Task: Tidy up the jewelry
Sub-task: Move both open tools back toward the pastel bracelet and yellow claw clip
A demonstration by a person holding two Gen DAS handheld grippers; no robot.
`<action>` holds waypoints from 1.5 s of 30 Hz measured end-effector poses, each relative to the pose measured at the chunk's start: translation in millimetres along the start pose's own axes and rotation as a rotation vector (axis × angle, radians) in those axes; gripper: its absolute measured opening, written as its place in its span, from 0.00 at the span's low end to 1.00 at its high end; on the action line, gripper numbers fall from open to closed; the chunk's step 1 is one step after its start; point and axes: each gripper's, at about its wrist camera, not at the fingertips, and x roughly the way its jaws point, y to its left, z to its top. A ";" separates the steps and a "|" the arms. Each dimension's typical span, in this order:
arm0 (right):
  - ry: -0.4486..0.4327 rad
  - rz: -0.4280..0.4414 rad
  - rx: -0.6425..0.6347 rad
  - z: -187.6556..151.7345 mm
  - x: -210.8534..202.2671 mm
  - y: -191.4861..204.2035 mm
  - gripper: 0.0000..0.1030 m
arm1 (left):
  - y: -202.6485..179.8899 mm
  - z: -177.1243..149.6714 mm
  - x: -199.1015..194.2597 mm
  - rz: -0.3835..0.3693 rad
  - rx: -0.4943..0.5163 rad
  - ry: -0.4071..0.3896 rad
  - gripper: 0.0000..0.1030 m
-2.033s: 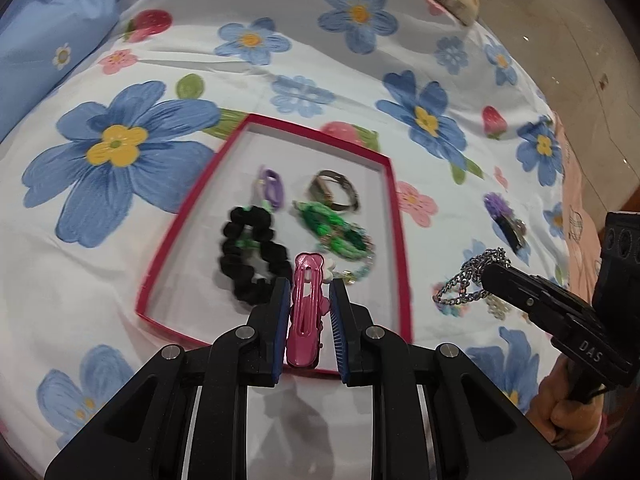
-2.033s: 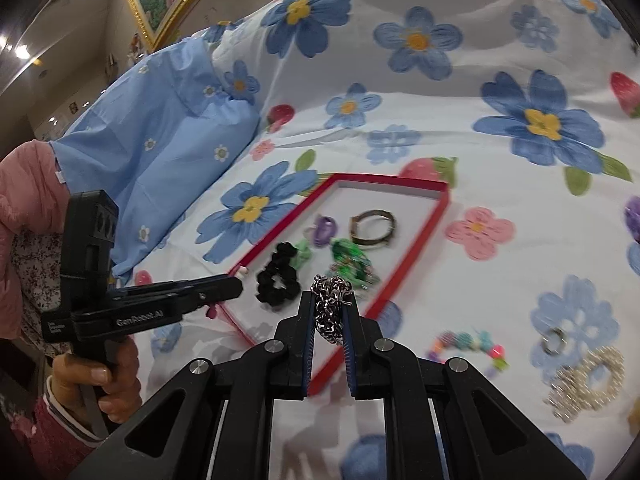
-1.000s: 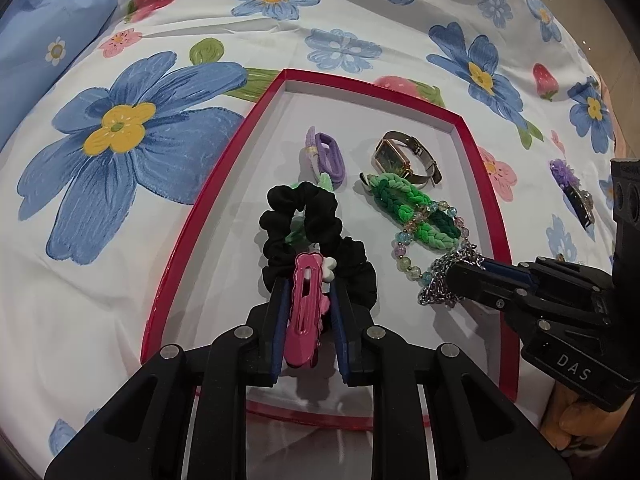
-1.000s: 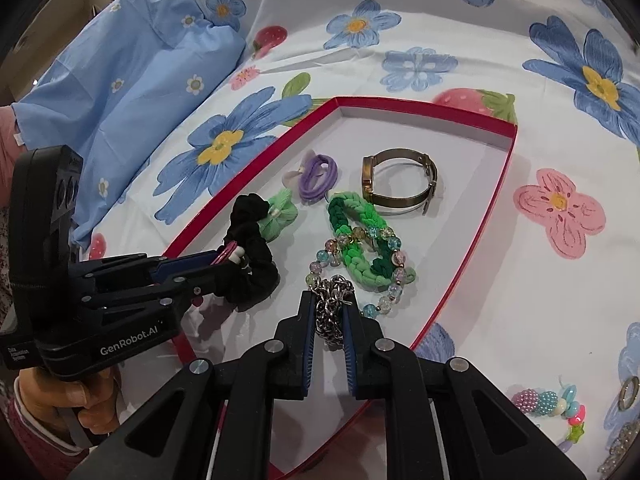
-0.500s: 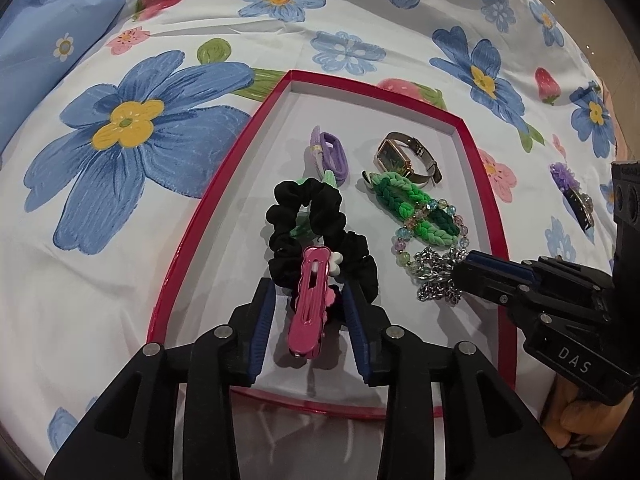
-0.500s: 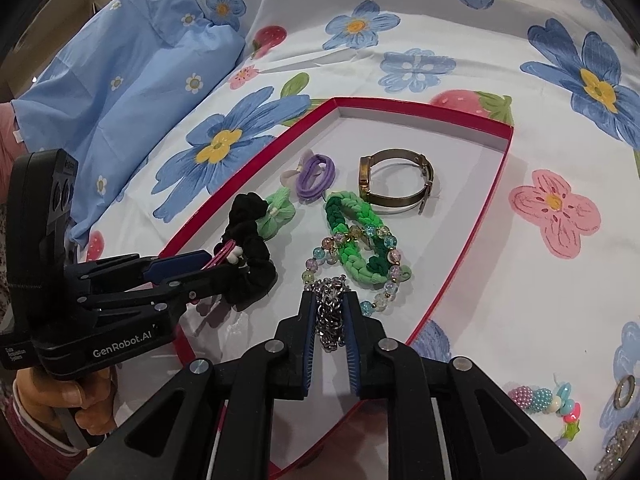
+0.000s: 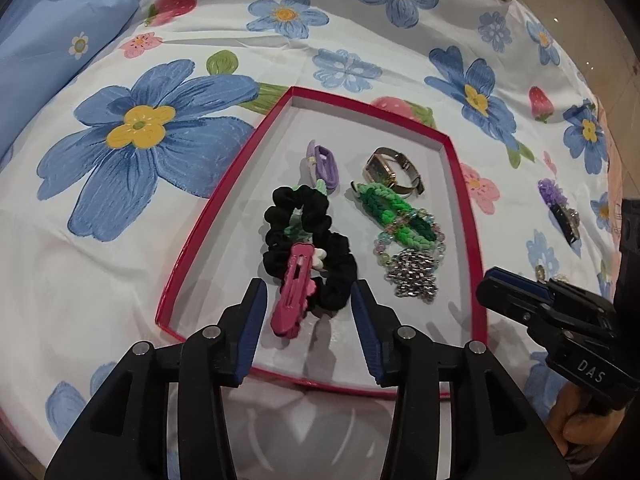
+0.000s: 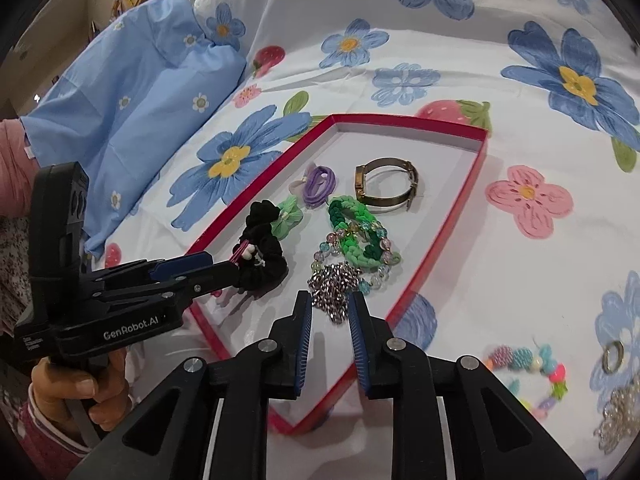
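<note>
A red-rimmed tray (image 7: 202, 220) (image 8: 440, 240) lies on the flowered bedspread. In it lie a pink hair clip (image 7: 294, 292) on a black scrunchie (image 7: 316, 240) (image 8: 264, 248), a silver chain (image 7: 414, 276) (image 8: 334, 280), a green braided band (image 7: 396, 214) (image 8: 354, 232) over a bead bracelet, a purple hair tie (image 7: 322, 162) (image 8: 318, 184) and a watch (image 7: 394, 174) (image 8: 386, 184). My left gripper (image 7: 306, 300) is open around the clip's near end. My right gripper (image 8: 330, 312) is open, just behind the chain.
Right of the tray on the bedspread lie a colourful bead bracelet (image 8: 528, 376), a ring (image 8: 614, 356), a pearl bracelet (image 8: 620, 416) and a purple flower clip (image 7: 560, 208). A blue pillow (image 8: 132, 100) lies to the left.
Both grippers carried their items over the tray, lowered them and opened. The pink clip now rests on the scrunchie, the chain beside the bead bracelet. Both grippers have drawn back slightly.
</note>
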 end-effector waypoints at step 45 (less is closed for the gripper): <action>-0.182 -0.224 0.344 -127.5 -166.8 -139.6 0.43 | -164.7 -52.8 2.4 -0.190 0.267 0.110 0.57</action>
